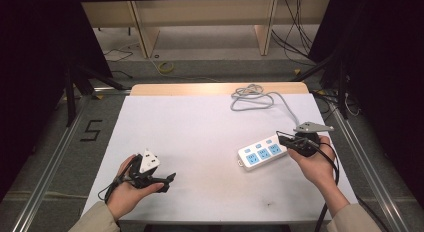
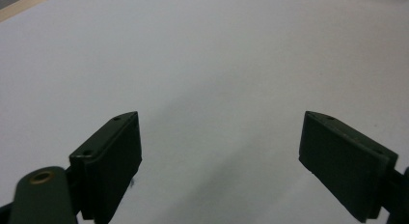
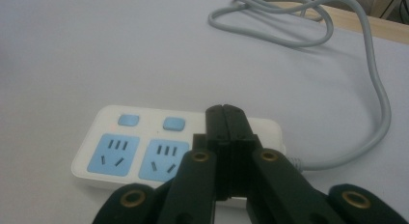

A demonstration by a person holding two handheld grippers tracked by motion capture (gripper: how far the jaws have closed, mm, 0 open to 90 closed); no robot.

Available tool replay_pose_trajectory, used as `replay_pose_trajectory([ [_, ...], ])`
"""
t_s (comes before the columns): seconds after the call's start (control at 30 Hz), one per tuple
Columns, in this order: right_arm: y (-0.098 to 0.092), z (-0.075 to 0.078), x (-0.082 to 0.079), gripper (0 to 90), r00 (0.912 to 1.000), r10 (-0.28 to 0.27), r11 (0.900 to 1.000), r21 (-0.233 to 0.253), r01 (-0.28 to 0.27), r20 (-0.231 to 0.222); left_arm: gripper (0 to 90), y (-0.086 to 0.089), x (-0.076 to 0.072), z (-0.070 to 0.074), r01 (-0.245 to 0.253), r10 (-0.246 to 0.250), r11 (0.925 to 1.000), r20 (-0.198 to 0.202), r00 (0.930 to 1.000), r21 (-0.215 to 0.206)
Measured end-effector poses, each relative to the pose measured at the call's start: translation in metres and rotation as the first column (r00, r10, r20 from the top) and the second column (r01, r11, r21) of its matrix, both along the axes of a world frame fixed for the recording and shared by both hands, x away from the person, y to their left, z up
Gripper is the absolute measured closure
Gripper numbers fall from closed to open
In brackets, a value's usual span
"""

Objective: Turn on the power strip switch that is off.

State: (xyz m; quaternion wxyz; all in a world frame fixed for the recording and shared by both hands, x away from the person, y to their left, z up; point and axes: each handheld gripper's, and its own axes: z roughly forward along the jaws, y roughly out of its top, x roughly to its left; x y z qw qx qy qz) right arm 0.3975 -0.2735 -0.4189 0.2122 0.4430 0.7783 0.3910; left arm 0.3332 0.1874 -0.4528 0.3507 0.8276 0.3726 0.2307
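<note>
A white power strip (image 1: 260, 153) with blue sockets and blue switch buttons lies at the right of the white table. Its grey cable (image 1: 255, 98) loops toward the far edge. My right gripper (image 1: 279, 137) is shut with nothing between its jaws. In the right gripper view the gripper (image 3: 224, 110) points down over the right end of the strip (image 3: 130, 151), hiding that part; whether it touches I cannot tell. The cable (image 3: 289, 35) curls behind. My left gripper (image 1: 168, 182) rests low at the table's near left, open, and in its own view the gripper (image 2: 222, 137) has bare table between the jaws.
The white table sheet (image 1: 200, 137) ends at a wooden strip (image 1: 215, 88) along the far edge. Beyond stand wooden shelf legs (image 1: 145, 37) and loose floor cables (image 1: 295, 37). A "5" mark (image 1: 91, 130) is on the floor at left. Metal rails run along both table sides.
</note>
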Motion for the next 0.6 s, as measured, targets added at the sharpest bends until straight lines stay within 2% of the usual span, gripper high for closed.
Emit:
replay_pose_trajectory([
  [0.6,0.0054,-0.0003,0.0090,90.0,1.0000,0.006,1.000,-0.006,-0.006,-0.007,14.7,-0.0002,0.0001,-0.0001,0.002,-0.002,1.0000,0.002,1.0000,0.004],
])
